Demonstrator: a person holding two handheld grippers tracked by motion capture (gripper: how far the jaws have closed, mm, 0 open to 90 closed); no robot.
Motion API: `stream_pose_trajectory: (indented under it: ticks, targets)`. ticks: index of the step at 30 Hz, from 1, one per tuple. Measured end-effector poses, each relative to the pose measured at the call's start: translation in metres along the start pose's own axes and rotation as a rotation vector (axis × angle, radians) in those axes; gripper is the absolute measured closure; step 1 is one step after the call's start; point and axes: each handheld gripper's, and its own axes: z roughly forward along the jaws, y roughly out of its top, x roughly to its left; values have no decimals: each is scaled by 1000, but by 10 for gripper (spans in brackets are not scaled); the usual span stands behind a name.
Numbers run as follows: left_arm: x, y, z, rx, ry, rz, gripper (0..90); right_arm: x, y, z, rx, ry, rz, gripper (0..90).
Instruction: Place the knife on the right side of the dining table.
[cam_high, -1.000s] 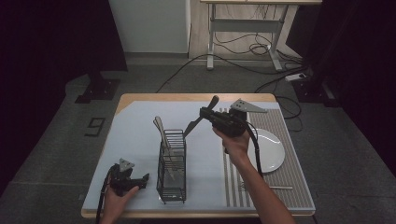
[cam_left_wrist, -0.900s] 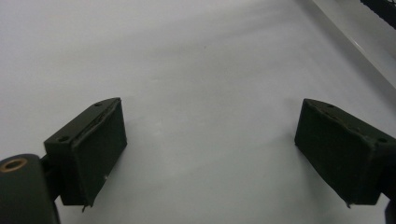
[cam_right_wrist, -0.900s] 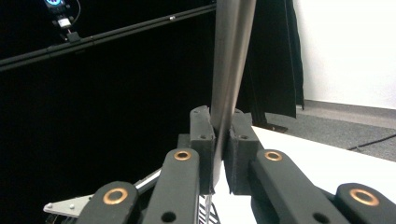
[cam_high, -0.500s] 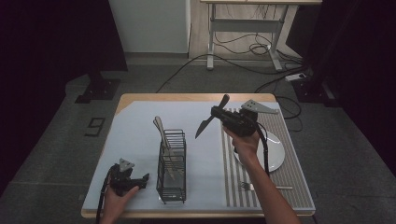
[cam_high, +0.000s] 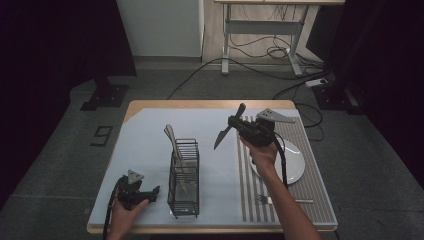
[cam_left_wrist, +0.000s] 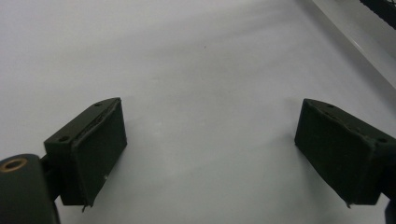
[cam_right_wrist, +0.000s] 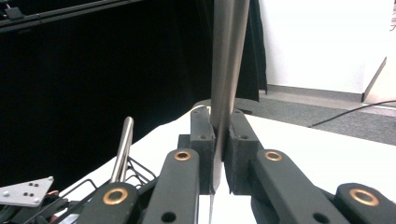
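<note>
High view: right gripper (cam_high: 239, 125), clamped on a table knife (cam_high: 223, 136), blade slanting down-left, hangs right of the wire caddy (cam_high: 184, 180).

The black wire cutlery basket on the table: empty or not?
Not empty. The black wire cutlery basket holds a metal utensil, its handle poking above the rim.

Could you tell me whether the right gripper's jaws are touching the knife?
Touching: in the right gripper view, the right gripper has both jaws pressed flat against the knife, no gap either side.
</note>
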Motion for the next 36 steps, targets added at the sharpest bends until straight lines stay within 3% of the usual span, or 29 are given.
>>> stream_pose_trajectory:
  ticks: [9,36]
  targets:
    - [0,0,0,0,0,0,86,-11,-2,2,4,-41,7,835]
    - [0,0,0,2,0,1,86,-65,-4,5,-22,-212,68,835]
